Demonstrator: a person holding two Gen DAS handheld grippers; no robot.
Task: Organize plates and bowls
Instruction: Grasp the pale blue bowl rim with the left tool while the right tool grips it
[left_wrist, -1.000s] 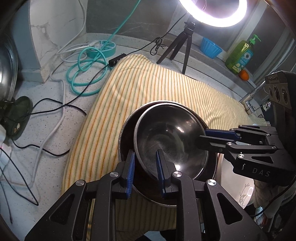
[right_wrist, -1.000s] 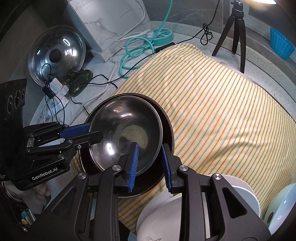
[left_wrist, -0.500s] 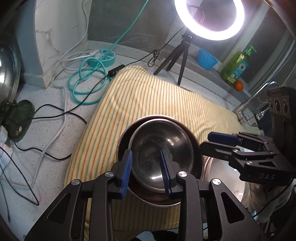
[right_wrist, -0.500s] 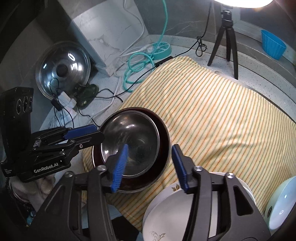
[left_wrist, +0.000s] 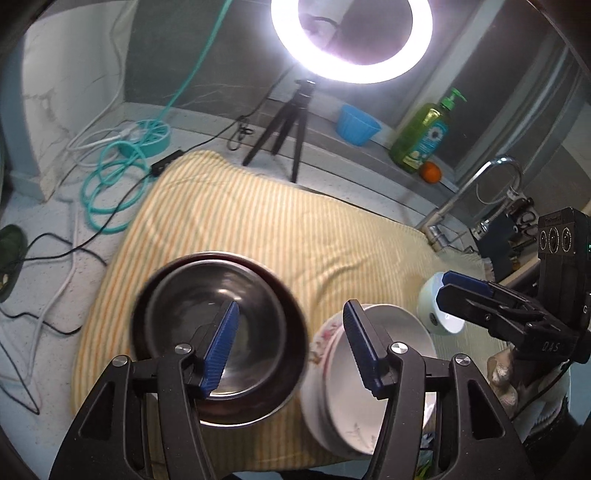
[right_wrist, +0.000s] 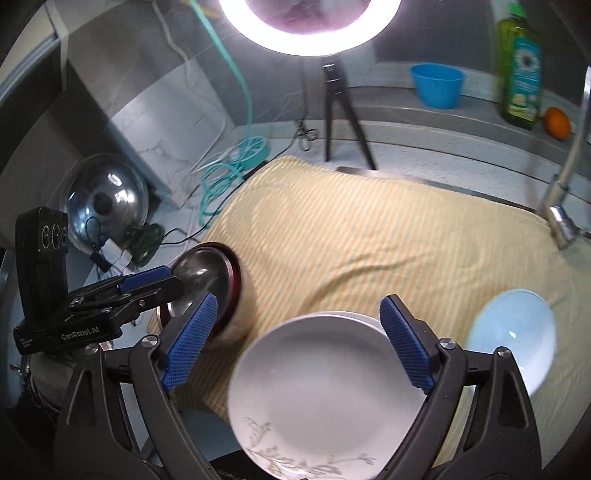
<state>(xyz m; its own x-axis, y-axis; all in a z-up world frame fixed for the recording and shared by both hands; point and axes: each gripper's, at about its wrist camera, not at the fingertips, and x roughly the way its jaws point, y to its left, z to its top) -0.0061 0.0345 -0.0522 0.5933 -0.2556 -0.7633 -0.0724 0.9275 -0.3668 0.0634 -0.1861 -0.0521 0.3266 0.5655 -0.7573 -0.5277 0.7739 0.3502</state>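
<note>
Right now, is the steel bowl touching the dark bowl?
Touching. The left wrist view shows the steel bowl nested inside the dark bowl, resting in it with its rim inside the dark rim.

Left gripper (left_wrist: 291, 345) at lower centre, jaws spread wide, empty. Right gripper (right_wrist: 297, 341) likewise wide, holding nothing.

Each tool (left_wrist: 291, 343) (right_wrist: 295, 339) is black-framed with ribbed blue pads, silver screws, and seemingly white lettering.
</note>
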